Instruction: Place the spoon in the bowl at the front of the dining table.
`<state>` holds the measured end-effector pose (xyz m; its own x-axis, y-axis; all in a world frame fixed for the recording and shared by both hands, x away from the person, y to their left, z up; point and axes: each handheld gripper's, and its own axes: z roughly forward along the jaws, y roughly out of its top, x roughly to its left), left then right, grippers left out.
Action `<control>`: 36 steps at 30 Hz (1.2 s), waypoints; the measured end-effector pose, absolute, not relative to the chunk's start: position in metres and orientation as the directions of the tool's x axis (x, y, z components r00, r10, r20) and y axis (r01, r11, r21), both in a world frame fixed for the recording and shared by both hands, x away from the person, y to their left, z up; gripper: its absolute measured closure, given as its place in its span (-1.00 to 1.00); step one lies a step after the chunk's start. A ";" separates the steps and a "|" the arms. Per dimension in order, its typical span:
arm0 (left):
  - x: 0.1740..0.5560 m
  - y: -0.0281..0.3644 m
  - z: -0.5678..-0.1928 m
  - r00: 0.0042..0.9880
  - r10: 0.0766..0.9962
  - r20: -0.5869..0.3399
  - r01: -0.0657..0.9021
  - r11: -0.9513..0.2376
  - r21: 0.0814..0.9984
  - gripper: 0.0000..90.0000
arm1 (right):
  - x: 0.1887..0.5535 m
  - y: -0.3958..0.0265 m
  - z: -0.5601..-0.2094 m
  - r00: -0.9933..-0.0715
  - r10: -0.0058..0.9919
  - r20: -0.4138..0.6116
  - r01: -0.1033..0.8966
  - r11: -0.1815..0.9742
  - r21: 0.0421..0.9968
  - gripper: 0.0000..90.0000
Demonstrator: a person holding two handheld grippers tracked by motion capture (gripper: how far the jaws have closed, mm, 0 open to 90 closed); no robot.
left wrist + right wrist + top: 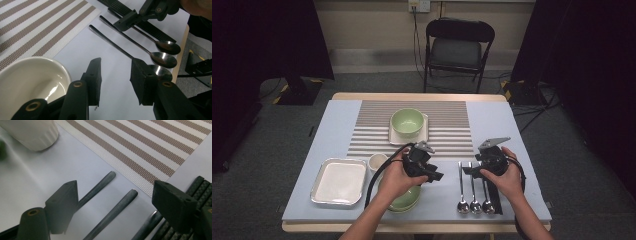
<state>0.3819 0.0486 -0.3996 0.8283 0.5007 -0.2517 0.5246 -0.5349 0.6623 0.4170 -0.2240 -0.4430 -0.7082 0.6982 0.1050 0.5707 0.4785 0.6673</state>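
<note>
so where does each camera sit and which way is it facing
High view: fixed above the person's side, looking forward and down on the table; forearms, both hands, the left tool and the right tool show.
Left gripper view: rides the left tool, looking past its open jaws at three spoons, a white bowl and the right tool.
Right gripper view: rides the right tool, looking along open jaws over spoon handles toward the striped mat.
Shared: spoons and mat.
</note>
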 end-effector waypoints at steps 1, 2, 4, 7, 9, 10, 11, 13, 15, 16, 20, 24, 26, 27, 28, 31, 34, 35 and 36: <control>0.381 0.047 -0.400 0.829 0.500 -0.253 0.525 -0.537 0.660 0.37 | 0.417 -0.224 -0.443 -0.708 0.698 0.105 0.570 0.477 0.669 -0.55; 0.381 0.046 -0.400 0.833 0.493 -0.250 0.519 -0.543 0.660 0.37 | 0.417 -0.223 -0.443 -0.709 0.697 0.107 0.569 0.476 0.671 -0.56; 0.380 0.042 -0.401 0.833 0.490 -0.257 0.522 -0.538 0.662 0.37 | 0.418 -0.223 -0.443 -0.714 0.692 0.107 0.563 0.477 0.675 -0.55; 0.379 0.038 -0.402 0.837 0.481 -0.260 0.519 -0.548 0.656 0.37 | 0.418 -0.221 -0.442 -0.717 0.687 0.117 0.565 0.475 0.674 -0.53; 0.379 0.035 -0.403 0.840 0.474 -0.263 0.516 -0.551 0.656 0.37 | 0.419 -0.220 -0.442 -0.721 0.683 0.114 0.564 0.484 0.669 -0.55; 0.378 0.033 -0.403 0.843 0.471 -0.262 0.514 -0.555 0.654 0.37 | 0.419 -0.219 -0.442 -0.719 0.685 0.116 0.568 0.483 0.667 -0.57; 0.378 0.032 -0.404 0.843 0.469 -0.265 0.515 -0.557 0.652 0.37 | 0.419 -0.219 -0.442 -0.725 0.681 0.109 0.559 0.487 0.672 -0.58; 0.377 0.029 -0.406 0.846 0.464 -0.262 0.510 -0.563 0.651 0.38 | 0.419 -0.217 -0.442 -0.724 0.684 0.090 0.549 0.492 0.676 -0.61; 0.376 0.026 -0.407 0.848 0.459 -0.265 0.509 -0.569 0.645 0.38 | 0.418 -0.216 -0.441 -0.725 0.684 0.077 0.535 0.489 0.689 -0.60; 0.376 0.025 -0.408 0.849 0.457 -0.266 0.509 -0.569 0.646 0.39 | 0.418 -0.216 -0.441 -0.723 0.686 0.083 0.539 0.485 0.689 -0.60; 0.374 0.021 -0.409 0.851 0.452 -0.266 0.506 -0.575 0.643 0.39 | 0.419 -0.214 -0.440 -0.728 0.680 0.092 0.537 0.481 0.693 -0.58; 0.373 0.018 -0.411 0.853 0.448 -0.268 0.506 -0.581 0.638 0.40 | 0.420 -0.215 -0.440 -0.735 0.670 0.106 0.533 0.473 0.702 -0.40; 0.373 0.017 -0.412 0.853 0.446 -0.269 0.505 -0.579 0.641 0.40 | 0.421 -0.215 -0.441 -0.735 0.668 0.118 0.540 0.471 0.698 -0.34; 0.373 0.016 -0.412 0.855 0.444 -0.270 0.503 -0.581 0.640 0.40 | 0.421 -0.214 -0.441 -0.734 0.669 0.121 0.542 0.468 0.698 -0.32; 0.372 0.015 -0.412 0.854 0.444 -0.271 0.505 -0.581 0.638 0.40 | 0.421 -0.214 -0.442 -0.733 0.670 0.120 0.542 0.468 0.698 -0.28; 0.371 0.013 -0.413 0.853 0.441 -0.277 0.507 -0.582 0.636 0.40 | 0.423 -0.214 -0.442 -0.740 0.661 0.126 0.540 0.471 0.698 -0.22; 0.370 0.011 -0.415 0.853 0.443 -0.278 0.509 -0.586 0.630 0.41 | 0.424 -0.213 -0.441 -0.743 0.656 0.132 0.541 0.472 0.696 -0.10; 0.370 0.010 -0.415 0.855 0.439 -0.276 0.506 -0.590 0.629 0.41 | 0.424 -0.213 -0.441 -0.743 0.655 0.138 0.543 0.469 0.696 -0.10; 0.369 0.009 -0.416 0.856 0.437 -0.277 0.506 -0.592 0.628 0.41 | 0.424 -0.213 -0.441 -0.744 0.654 0.138 0.542 0.469 0.697 -0.08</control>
<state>0.3692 0.0092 -0.4156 0.8556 0.4372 -0.2770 0.5057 -0.5919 0.6277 0.4238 -0.2129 -0.4406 -0.7436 0.6542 0.1380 0.5421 0.4691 0.6972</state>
